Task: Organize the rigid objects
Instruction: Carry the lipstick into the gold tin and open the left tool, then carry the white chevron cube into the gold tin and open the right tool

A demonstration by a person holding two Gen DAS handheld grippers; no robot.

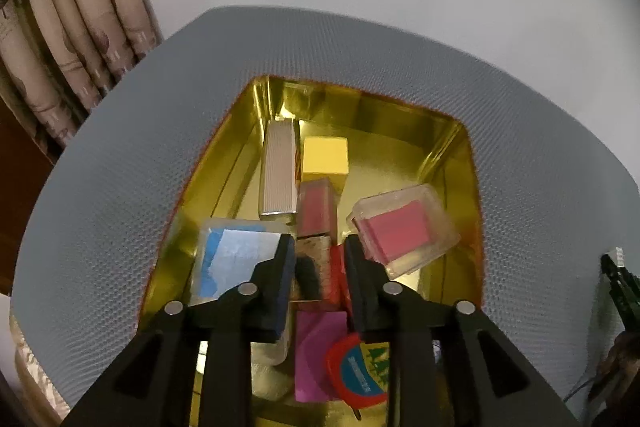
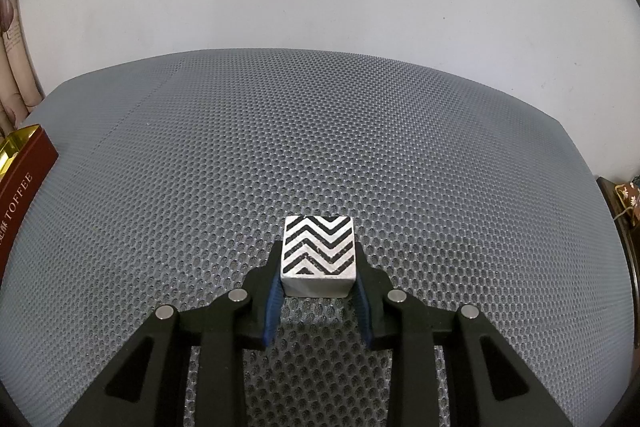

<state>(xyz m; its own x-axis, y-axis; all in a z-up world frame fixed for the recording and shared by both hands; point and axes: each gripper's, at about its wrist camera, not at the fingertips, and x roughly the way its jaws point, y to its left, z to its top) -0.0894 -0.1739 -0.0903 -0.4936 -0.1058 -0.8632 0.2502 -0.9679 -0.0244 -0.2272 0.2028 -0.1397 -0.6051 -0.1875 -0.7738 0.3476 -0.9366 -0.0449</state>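
Right gripper (image 2: 318,281) clamped on white cube with black chevrons (image 2: 319,253), ready for boxing. Left gripper (image 1: 318,281) parted over gold-lined box (image 1: 360,107), red-brown block (image 1: 316,267) at twelve o'clock, unpressed.

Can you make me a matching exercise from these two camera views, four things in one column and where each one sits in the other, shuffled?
Things:
1. zigzag block
2. yellow cube
3. tape measure
4. clear case with pink insert

Places:
A. far end of the gold tin, beside the ribbed silver bar
B. near end of the tin, under the left gripper
C. between the right gripper's pads, over the grey mat
D. right side of the tin, tilted

Pairs: 1-C, 2-A, 3-B, 4-D
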